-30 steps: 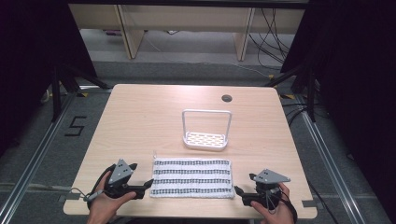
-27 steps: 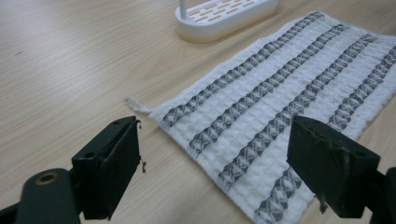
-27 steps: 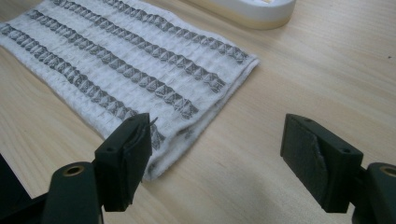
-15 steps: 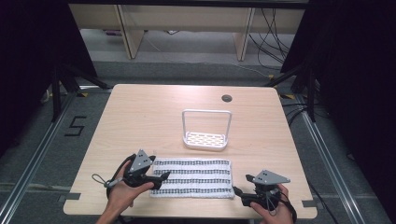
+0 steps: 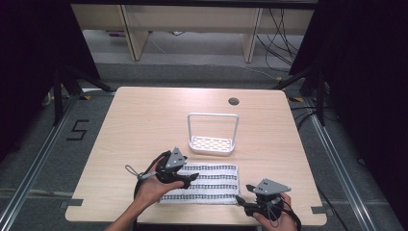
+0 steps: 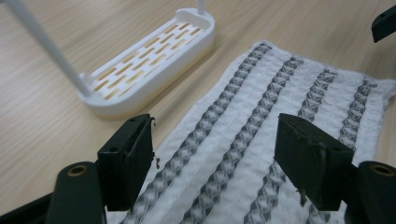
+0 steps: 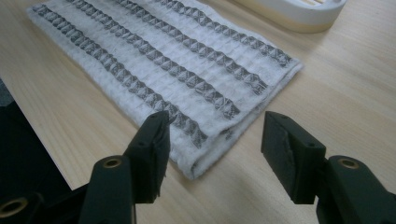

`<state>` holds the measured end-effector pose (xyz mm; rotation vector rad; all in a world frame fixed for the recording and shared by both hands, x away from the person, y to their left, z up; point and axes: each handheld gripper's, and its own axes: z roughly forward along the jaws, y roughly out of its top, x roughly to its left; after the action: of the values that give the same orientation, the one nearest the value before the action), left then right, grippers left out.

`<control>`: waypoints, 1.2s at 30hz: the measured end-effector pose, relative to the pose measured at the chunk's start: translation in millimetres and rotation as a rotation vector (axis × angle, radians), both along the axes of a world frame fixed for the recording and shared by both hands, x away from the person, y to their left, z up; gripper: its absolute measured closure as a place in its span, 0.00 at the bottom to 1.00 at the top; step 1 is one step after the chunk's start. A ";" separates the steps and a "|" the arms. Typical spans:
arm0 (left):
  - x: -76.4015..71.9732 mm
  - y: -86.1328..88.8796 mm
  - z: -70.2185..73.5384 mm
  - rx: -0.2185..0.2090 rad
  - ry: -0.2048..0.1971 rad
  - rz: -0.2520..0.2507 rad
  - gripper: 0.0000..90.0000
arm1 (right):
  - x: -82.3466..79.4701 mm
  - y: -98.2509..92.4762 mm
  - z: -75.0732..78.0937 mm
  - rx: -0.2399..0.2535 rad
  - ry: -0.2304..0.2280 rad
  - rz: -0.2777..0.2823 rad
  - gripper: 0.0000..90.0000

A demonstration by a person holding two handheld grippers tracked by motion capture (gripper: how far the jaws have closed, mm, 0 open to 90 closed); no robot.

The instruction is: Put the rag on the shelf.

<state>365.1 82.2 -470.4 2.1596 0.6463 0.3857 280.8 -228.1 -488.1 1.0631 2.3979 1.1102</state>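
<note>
Item: one folded white towel (image 5: 208,184) with dark woven stripes, laid flat on the near part of a pale wooden table (image 5: 144,120), its long side along the near edge.

Item: one white slotted tray (image 5: 211,143) with a tall wire-like handle arched over it, placed just behind the towel and apart from it. Nothing is seen inside it; the wood is visible through its slots in the left gripper view (image 6: 149,60).

Item: left gripper (image 5: 191,178), held over the left end of the towel. Its jaws have just been closing, yet are seen parted in the left gripper view (image 6: 215,163), with striped cloth (image 6: 261,130) below and between them and not pinched.

Item: right gripper (image 5: 242,201), held at the towel's near right corner. Its jaws have just been closing and are seen apart in the right gripper view (image 7: 212,149); the folded corner (image 7: 205,154) lies between them, ungripped.

Item: one round cable hole (image 5: 234,101), set near the far edge of the table.
</note>
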 end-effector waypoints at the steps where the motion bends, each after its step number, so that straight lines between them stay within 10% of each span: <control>1: 3.0 -7.2 -0.4 0.000 0.004 -0.010 0.32 | -0.5 0.5 0.0 -0.007 0.003 0.005 0.50; 19: 39.2 -92.5 -6.6 0.134 0.047 -0.206 0.43 | 1.6 7.3 -8.5 -0.079 0.010 0.044 0.57; 36: 60.0 -127.3 -17.7 0.194 0.076 -0.241 0.46 | 0.6 10.0 -9.5 -0.073 0.027 0.014 0.57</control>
<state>425.1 -45.1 -488.2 2.4139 0.3957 0.2460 281.4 -218.2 -497.6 1.0456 2.4498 1.0113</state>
